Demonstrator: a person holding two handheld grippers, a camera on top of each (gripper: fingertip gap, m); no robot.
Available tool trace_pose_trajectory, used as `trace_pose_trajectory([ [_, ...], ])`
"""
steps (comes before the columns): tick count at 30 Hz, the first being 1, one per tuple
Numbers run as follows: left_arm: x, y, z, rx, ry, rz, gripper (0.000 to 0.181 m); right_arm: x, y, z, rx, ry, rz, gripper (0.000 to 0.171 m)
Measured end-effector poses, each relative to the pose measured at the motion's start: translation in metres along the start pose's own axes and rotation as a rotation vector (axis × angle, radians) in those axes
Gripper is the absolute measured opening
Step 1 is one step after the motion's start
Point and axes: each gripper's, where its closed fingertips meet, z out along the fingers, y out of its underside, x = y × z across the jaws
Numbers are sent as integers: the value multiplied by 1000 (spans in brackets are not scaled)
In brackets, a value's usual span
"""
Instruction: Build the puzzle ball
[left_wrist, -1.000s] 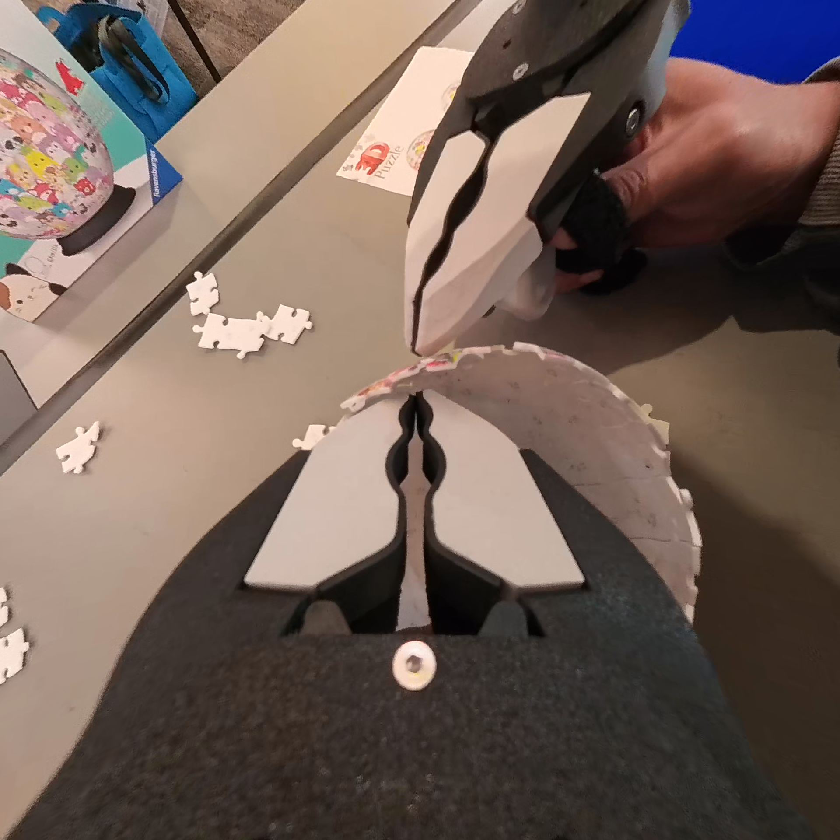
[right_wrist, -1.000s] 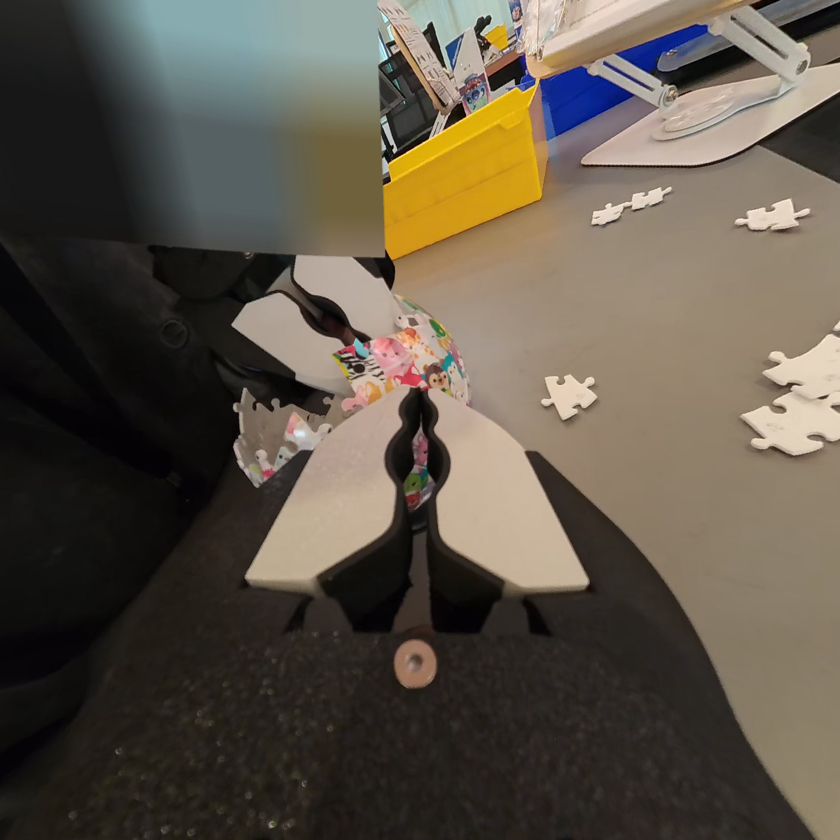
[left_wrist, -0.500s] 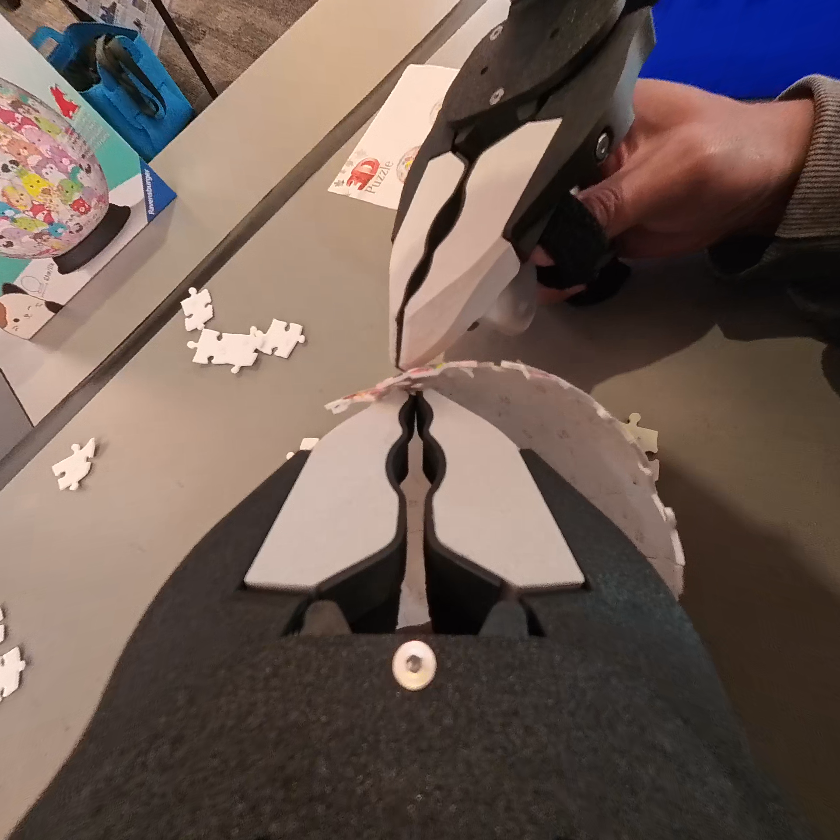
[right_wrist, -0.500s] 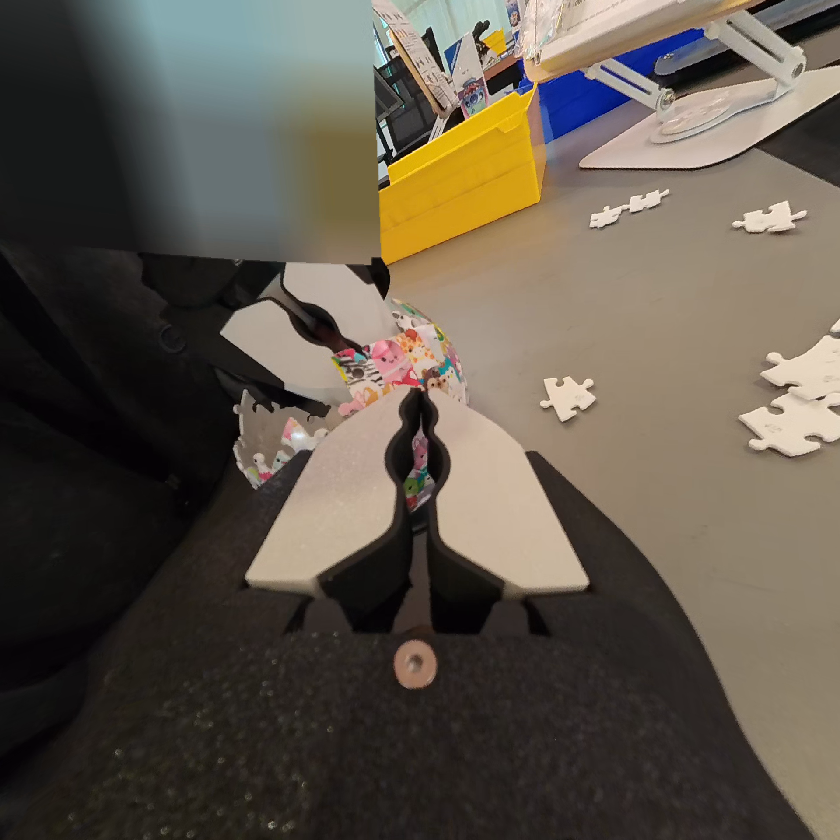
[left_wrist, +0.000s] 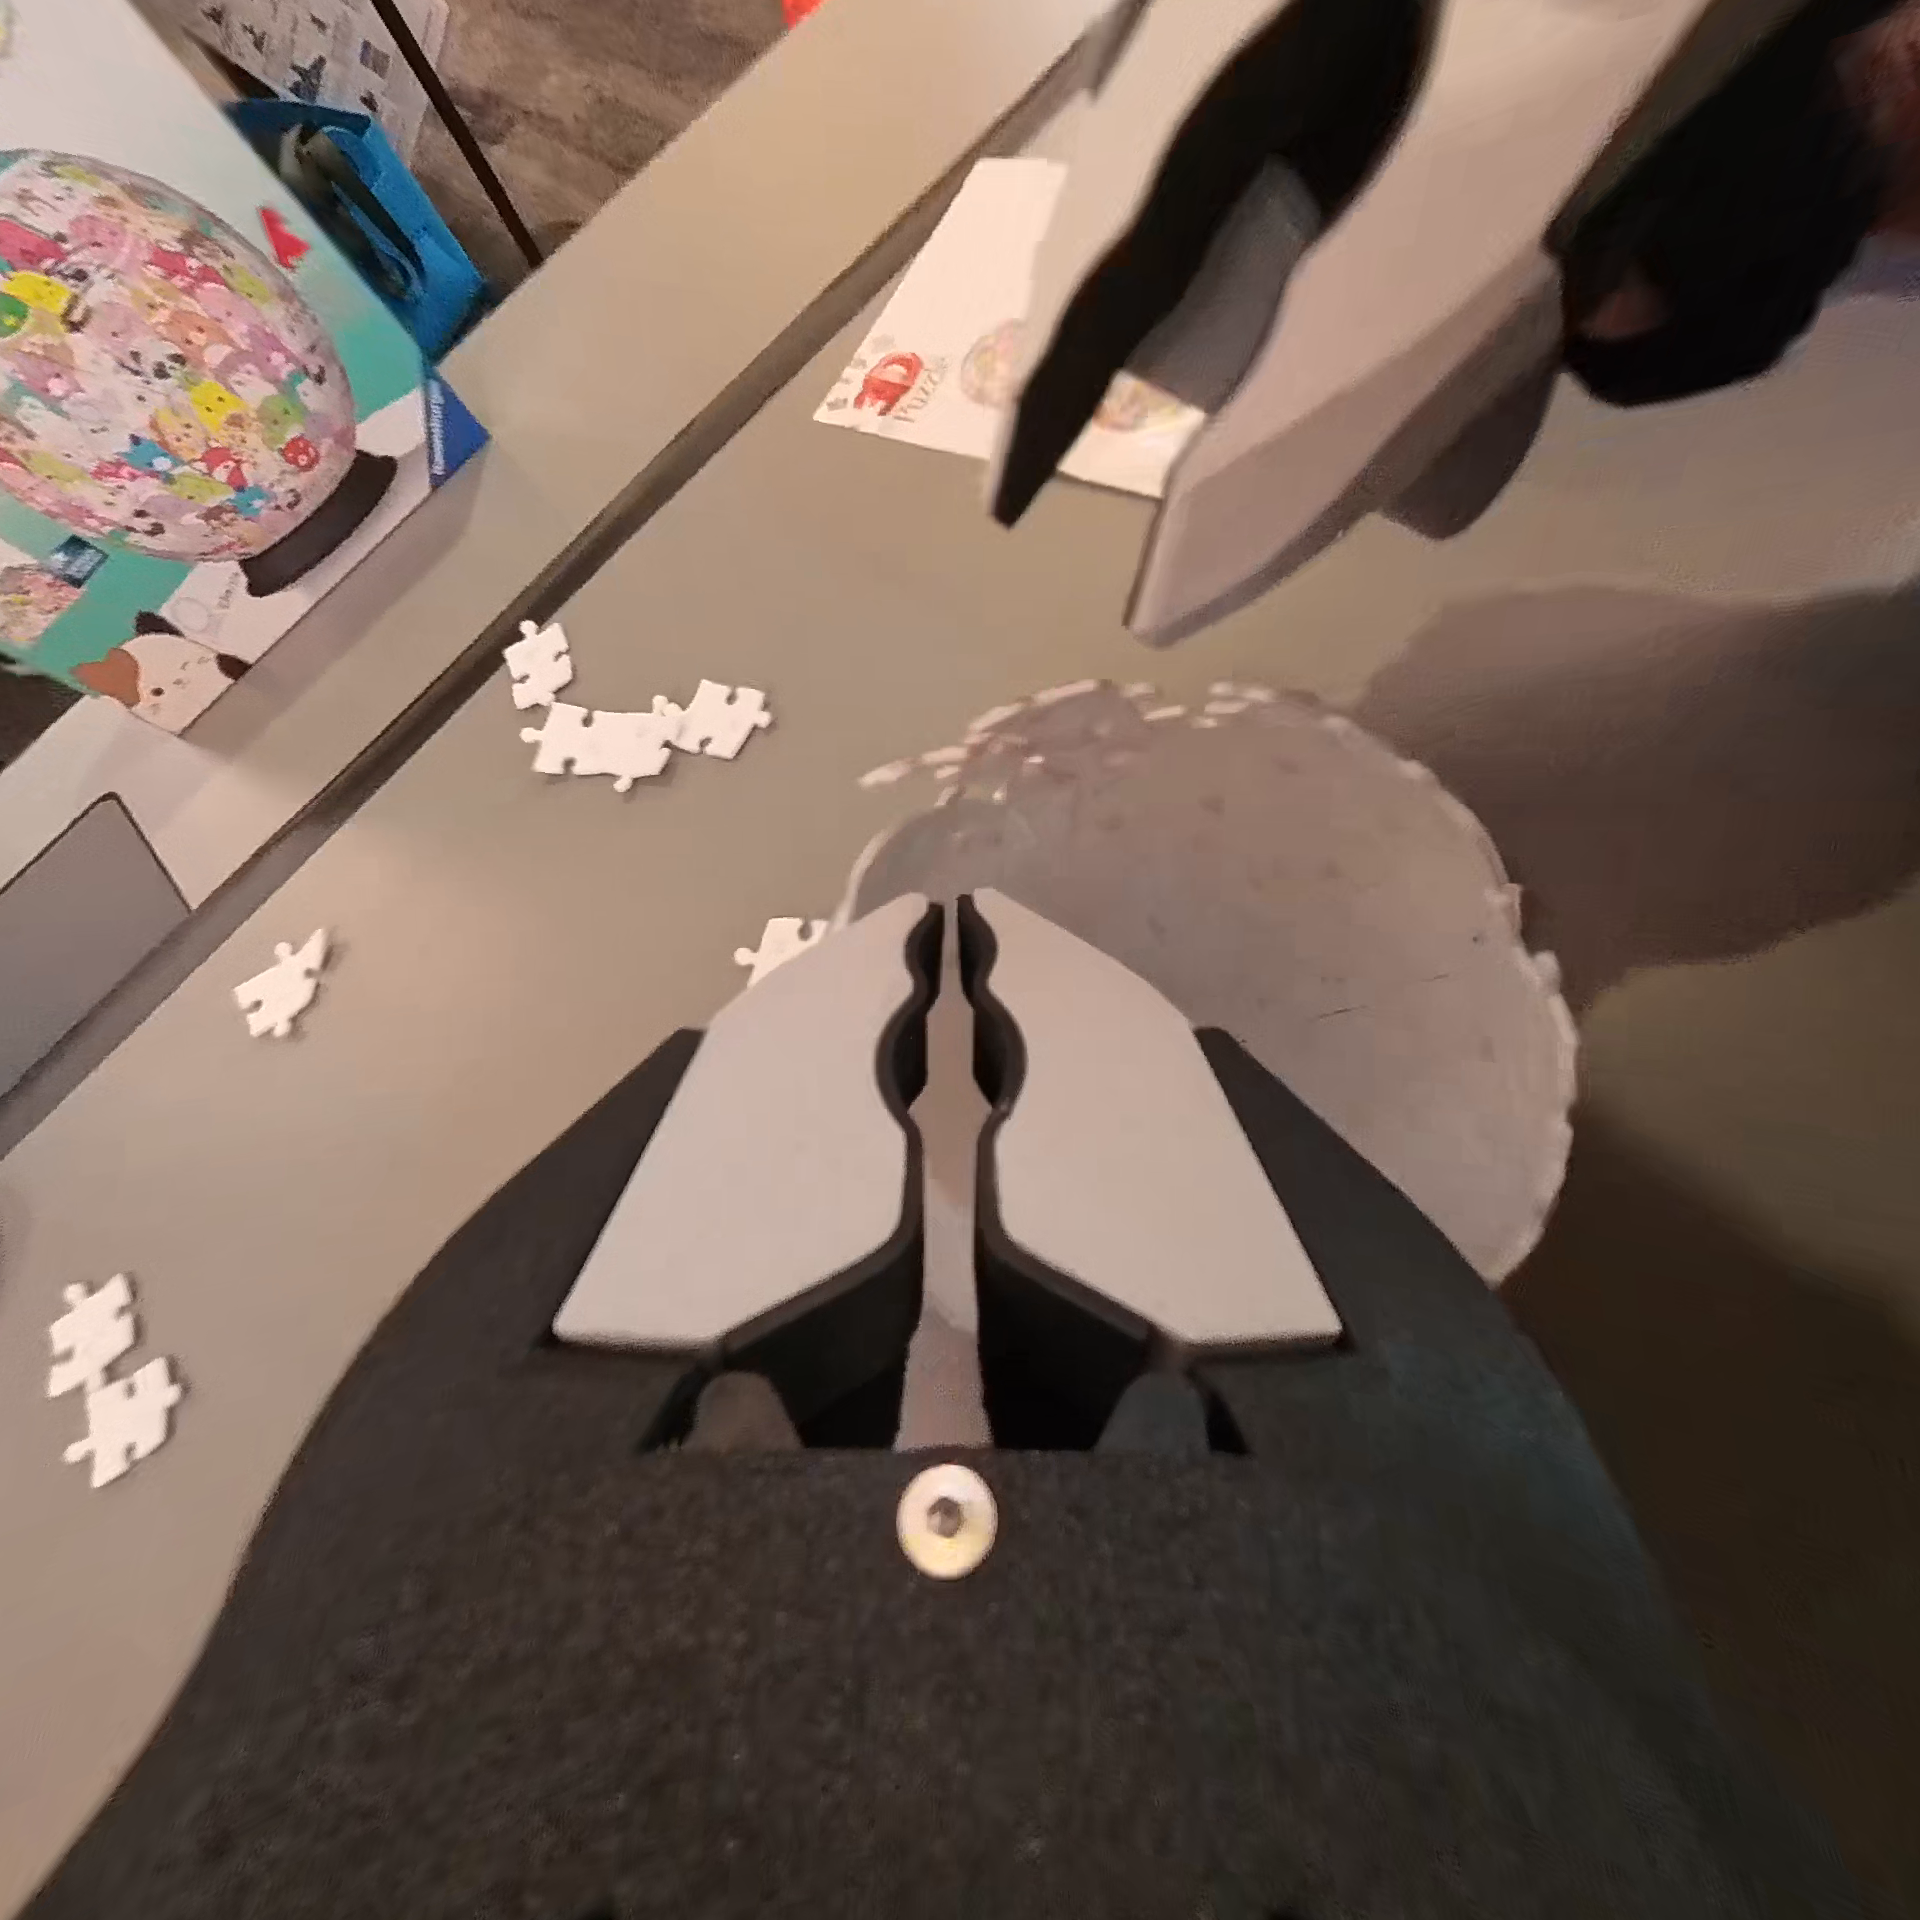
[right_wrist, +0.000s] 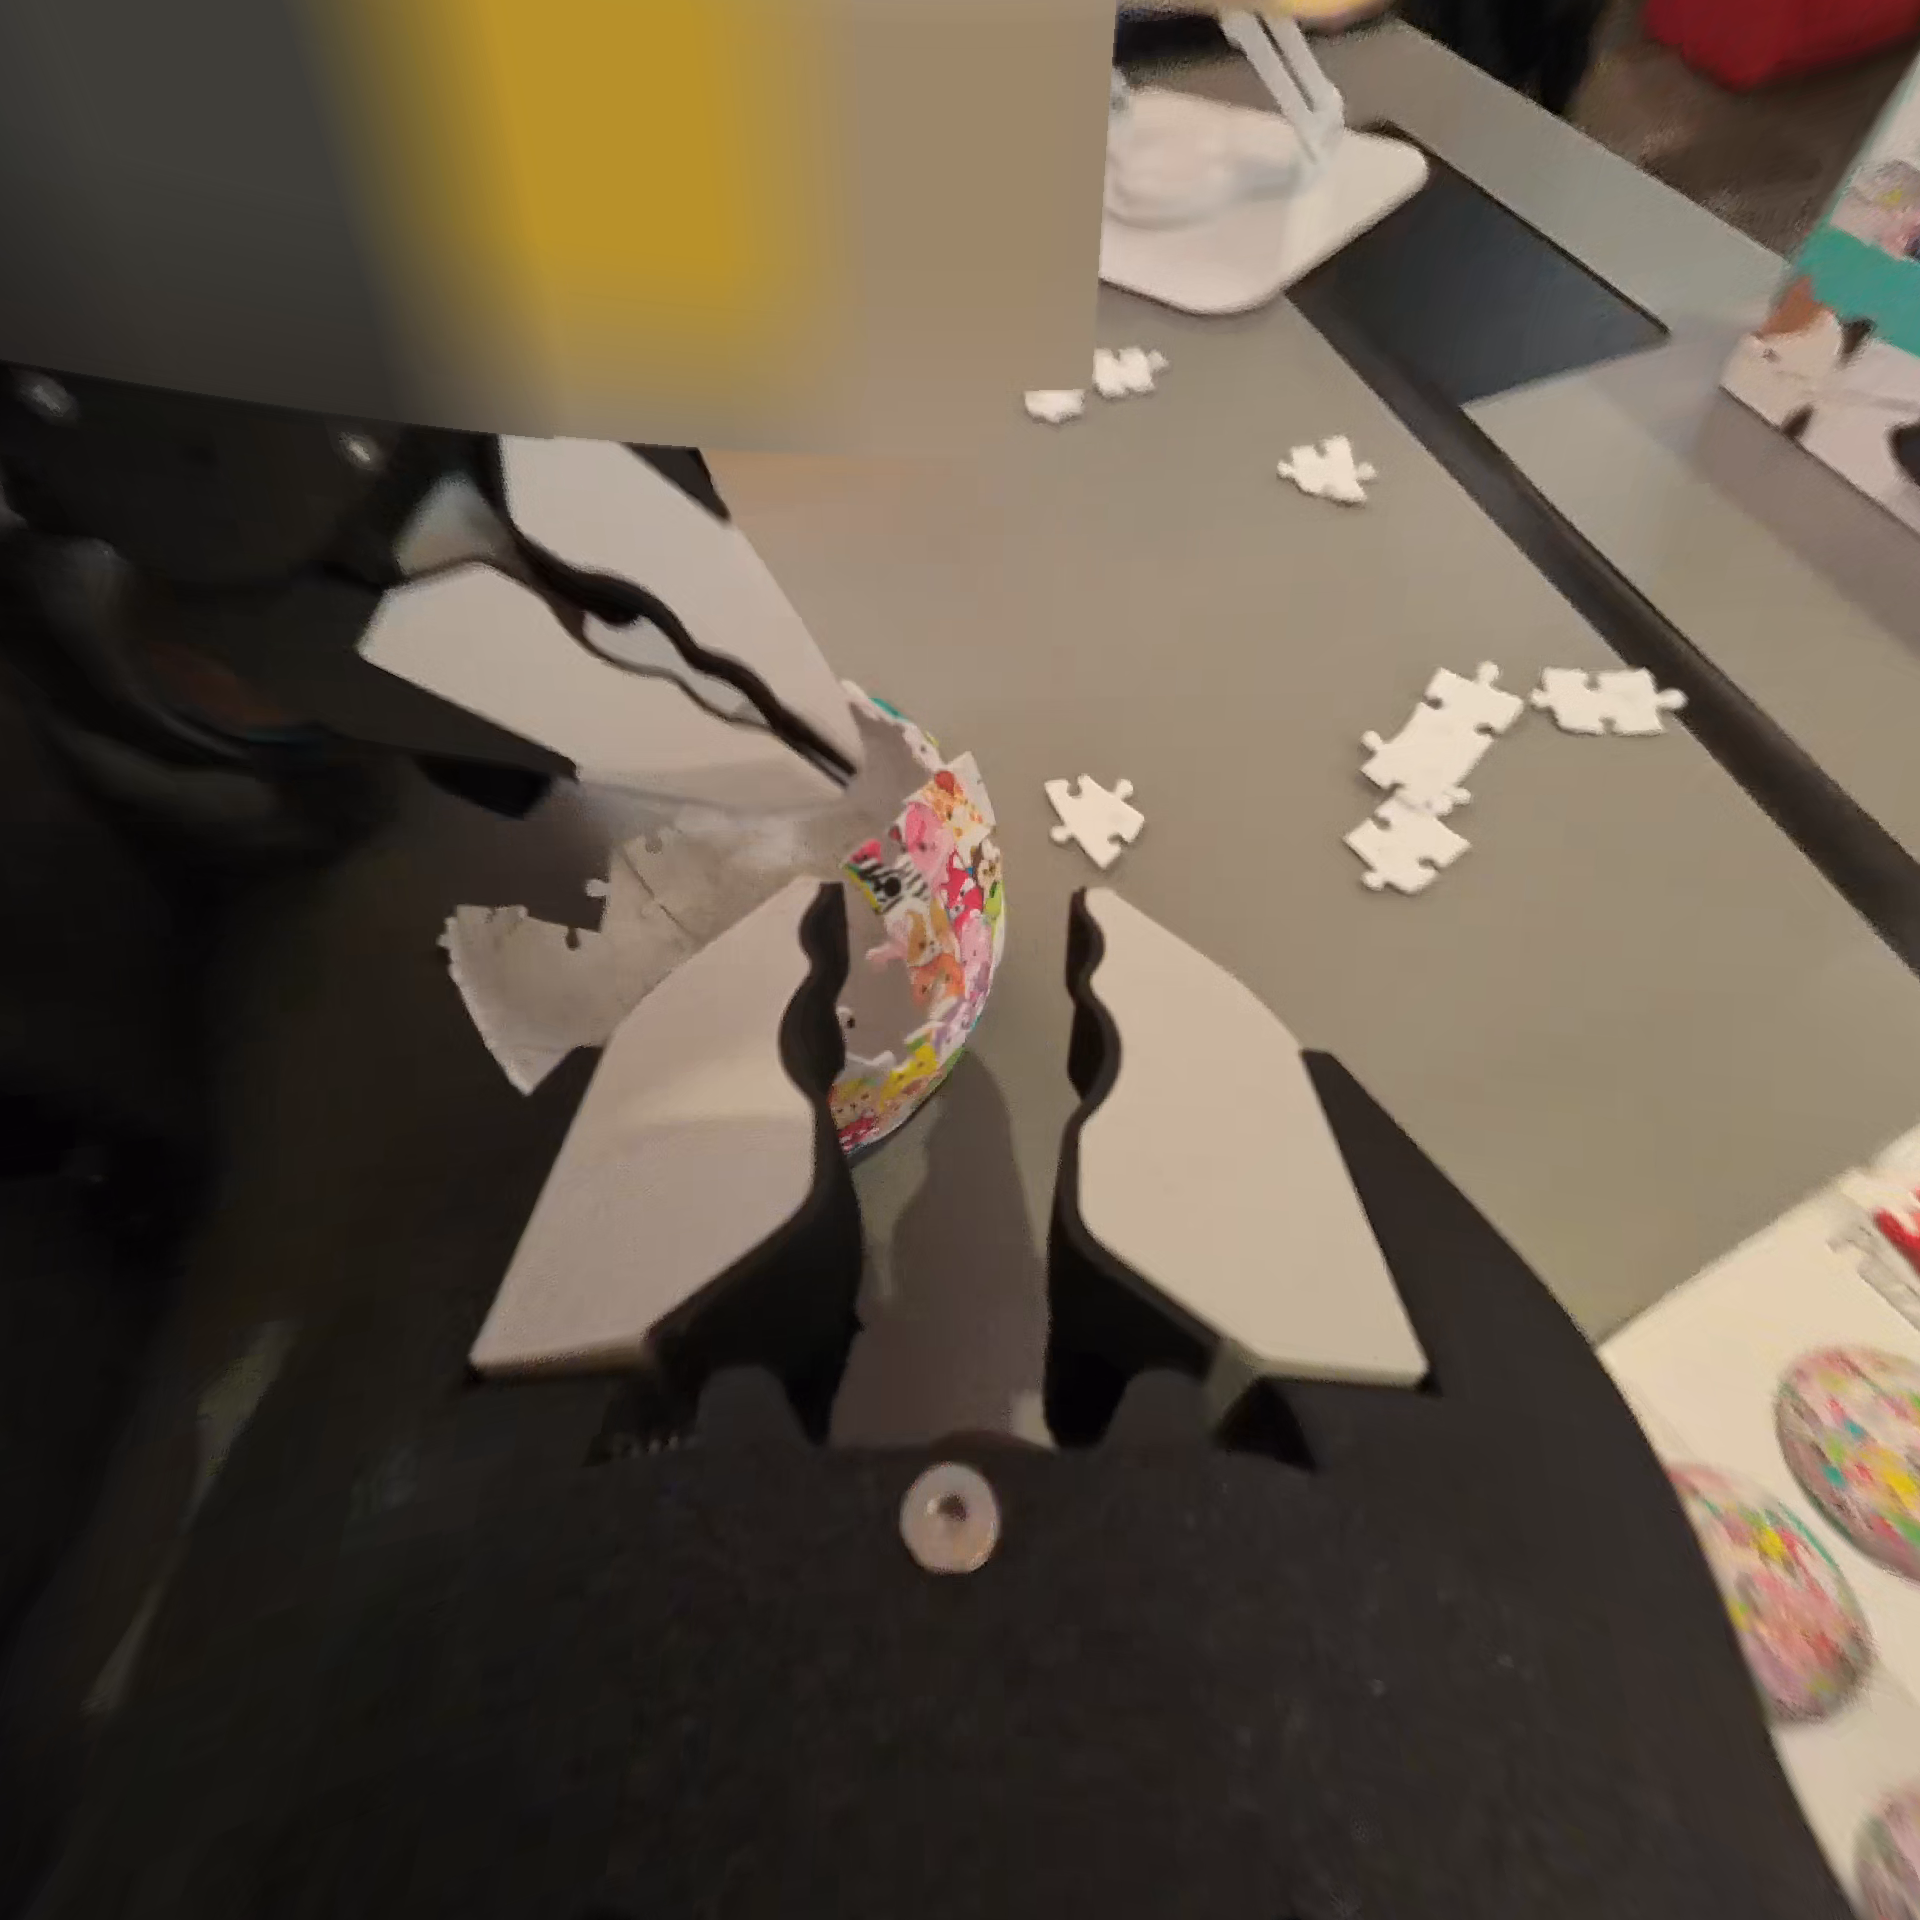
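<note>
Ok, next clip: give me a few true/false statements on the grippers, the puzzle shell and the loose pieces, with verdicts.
1. The left hand-held gripper is shut on the puzzle shell. True.
2. The right hand-held gripper is clamped on the shell. False: its jaws stand open, empty.
3. The loose pieces lie white side up on the table. True.
4. The shell is a complete ball. False: it is a partial dome with a jagged rim.

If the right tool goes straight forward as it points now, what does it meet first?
Probably the partly built puzzle ball just ahead of the open right tool, slightly toward its left finger; beyond it, a loose white piece. Depth is uncertain.
</note>
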Motion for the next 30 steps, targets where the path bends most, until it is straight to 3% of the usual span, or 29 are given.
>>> trace_pose_trajectory([
  [5,-23,-12,-29,168,196,-169,19,-17,0,12,-172,167,17,41],
  [8,-29,-27,-50,298,467,-324,38,-18,-6,15,-234,336,-31,35],
  [11,-51,-36,-56,432,663,-425,40,-15,-8,14,-284,448,-14,29],
  [14,-98,-25,-15,485,644,-425,40,-18,-2,17,-359,472,31,31],
  [18,-115,-10,39,422,804,-520,40,-14,3,14,-486,563,5,31],
  [22,-114,-3,38,405,876,-581,42,-10,10,16,-589,633,1,31],
  [27,-114,5,28,396,824,-538,43,-5,15,17,-681,683,29,30],
  [30,-109,4,27,388,873,-553,43,-2,12,18,-719,704,22,26],
])
